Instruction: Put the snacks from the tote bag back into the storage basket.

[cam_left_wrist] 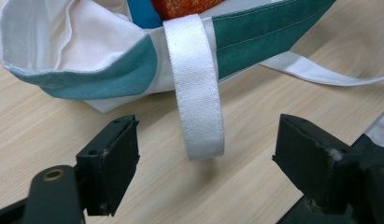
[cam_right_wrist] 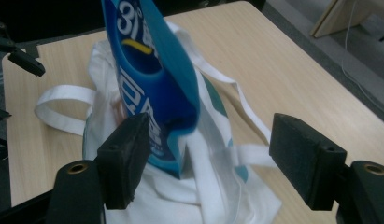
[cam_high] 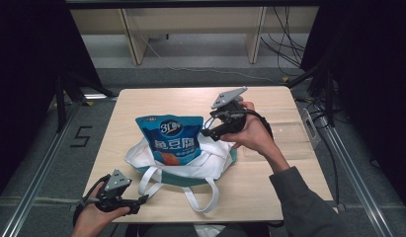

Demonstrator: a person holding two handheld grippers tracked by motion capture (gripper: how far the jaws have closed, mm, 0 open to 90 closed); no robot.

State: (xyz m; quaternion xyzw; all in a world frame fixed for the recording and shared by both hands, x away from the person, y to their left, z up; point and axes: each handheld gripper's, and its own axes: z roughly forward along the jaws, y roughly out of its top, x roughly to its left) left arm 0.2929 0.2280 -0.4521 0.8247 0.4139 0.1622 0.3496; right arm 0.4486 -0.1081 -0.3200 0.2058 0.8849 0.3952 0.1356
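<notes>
The glossy blue snack pouch [cam_high: 169,137] stands half inside the white and teal cloth tote bag [cam_high: 200,165] on the pale wooden surface [cam_high: 269,182], so packing seems partly done. The right hand-held gripper [cam_right_wrist: 208,161] is spread wide beside the pouch, holding nothing; the left hand-held gripper [cam_left_wrist: 206,165], equally wide and empty, frames 1 white strap [cam_left_wrist: 199,93], not yet grasped.

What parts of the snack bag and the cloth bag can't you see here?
- Bottom of the blue snack pouch: in the high view, hidden inside the white and green tote bag.
- The pouch's small print: too small and blurred in the high view; in the right gripper view it is seen edge-on.
- The tote's top: cut off by the upper edge in the left gripper view, above its white handle loop.
- The tote's inside: covered by its own folds.
</notes>
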